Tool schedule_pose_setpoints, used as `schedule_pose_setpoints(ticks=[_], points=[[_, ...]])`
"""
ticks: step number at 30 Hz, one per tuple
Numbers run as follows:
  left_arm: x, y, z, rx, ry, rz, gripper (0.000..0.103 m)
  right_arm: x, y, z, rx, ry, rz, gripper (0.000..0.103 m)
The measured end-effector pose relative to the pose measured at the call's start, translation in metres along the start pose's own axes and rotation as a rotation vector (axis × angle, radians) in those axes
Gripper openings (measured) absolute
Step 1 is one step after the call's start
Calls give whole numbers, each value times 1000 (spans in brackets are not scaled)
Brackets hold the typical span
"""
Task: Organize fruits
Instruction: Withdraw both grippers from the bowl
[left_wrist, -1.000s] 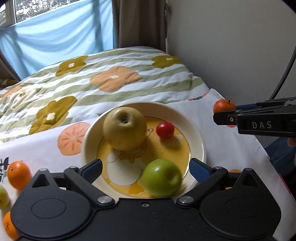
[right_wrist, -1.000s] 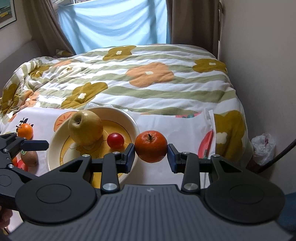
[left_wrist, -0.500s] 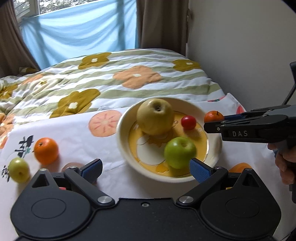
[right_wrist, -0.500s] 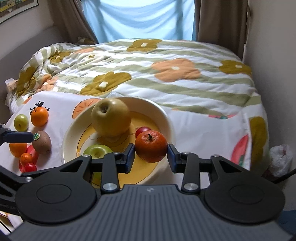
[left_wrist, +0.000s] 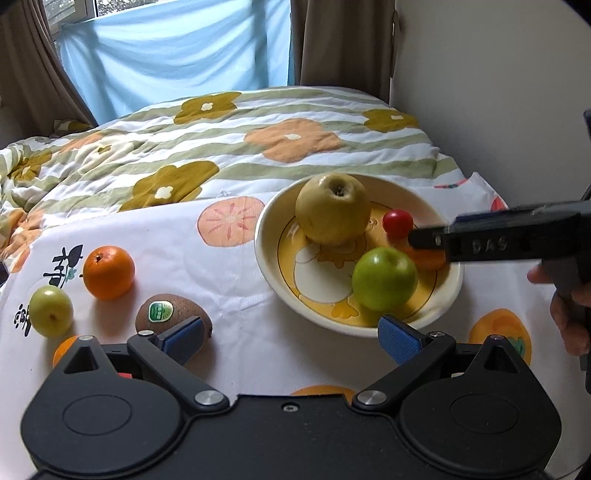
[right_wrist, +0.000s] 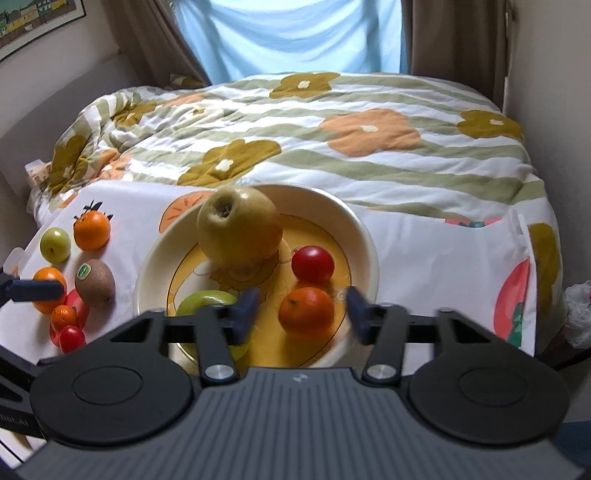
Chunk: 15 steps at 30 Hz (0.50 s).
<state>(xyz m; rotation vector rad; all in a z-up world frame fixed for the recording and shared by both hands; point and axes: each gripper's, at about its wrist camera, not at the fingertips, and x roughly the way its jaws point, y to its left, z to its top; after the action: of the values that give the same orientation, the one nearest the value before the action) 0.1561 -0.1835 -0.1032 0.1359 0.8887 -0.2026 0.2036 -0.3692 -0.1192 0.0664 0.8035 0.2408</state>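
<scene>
So right gripper jaws spread clear of the tangerine resting in the bowl near its front rim; left gripper open, empty, over bare cloth beside kiwi.

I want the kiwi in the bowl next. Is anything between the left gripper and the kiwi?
Nothing visible. The kiwi lies right at the open left gripper, beside its left finger. The bowl sits apart to the right.

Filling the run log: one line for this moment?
right gripper: open | small orange tangerine: in cream bowl | left gripper: open, empty
</scene>
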Motion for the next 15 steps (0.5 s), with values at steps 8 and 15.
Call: schedule_pose_setpoints(ticks=[8, 15], points=[[-3, 2, -4, 2, 12, 17, 102, -17, -9, -2, 35, -39, -62, 103], [-16, 3, -4, -15, 2, 13, 102, -36, -7, -5, 34, -44, -100, 103]])
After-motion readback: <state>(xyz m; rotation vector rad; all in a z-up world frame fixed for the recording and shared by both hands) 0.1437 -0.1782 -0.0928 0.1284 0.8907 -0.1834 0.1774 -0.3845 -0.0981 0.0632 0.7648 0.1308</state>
